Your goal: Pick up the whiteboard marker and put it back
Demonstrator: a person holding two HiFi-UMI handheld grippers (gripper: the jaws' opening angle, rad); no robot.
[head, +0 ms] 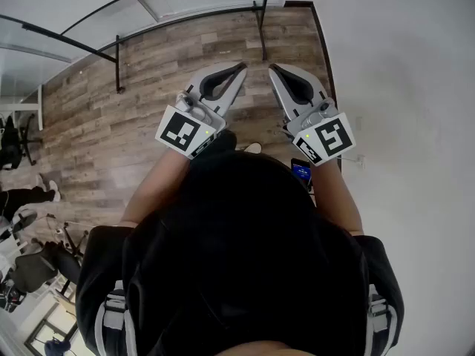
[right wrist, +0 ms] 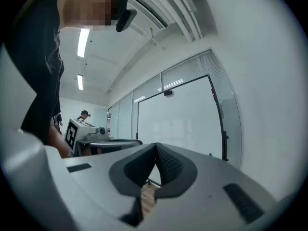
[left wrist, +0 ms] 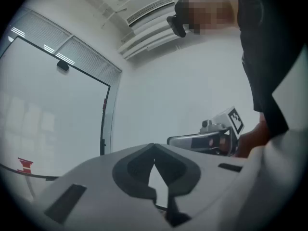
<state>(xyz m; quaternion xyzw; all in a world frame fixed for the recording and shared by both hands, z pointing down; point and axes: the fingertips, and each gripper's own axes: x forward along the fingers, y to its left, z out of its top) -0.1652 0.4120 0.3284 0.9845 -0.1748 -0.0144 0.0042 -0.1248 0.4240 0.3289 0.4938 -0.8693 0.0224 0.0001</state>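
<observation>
No whiteboard marker shows in any view. In the head view both grippers are held level in front of the person's chest, side by side over the wooden floor. My left gripper [head: 239, 68] is shut with nothing between its pads, and its tips meet in its own view [left wrist: 154, 146]. My right gripper [head: 272, 67] is likewise shut and empty, tips touching [right wrist: 155, 145]. Each gripper appears in the other's view: the right gripper [left wrist: 211, 137] and the left gripper [right wrist: 91, 139]. A black-framed whiteboard [right wrist: 183, 119] stands ahead on the wall, also seen in the left gripper view as the whiteboard [left wrist: 48, 105].
A white wall [head: 401, 65] runs along the right. Black-framed panels [head: 148, 10] on legs stand at the far side of the wooden floor [head: 111, 124]. Office chairs [head: 30, 265] sit at the lower left. A person [right wrist: 84, 115] stands far off in the room.
</observation>
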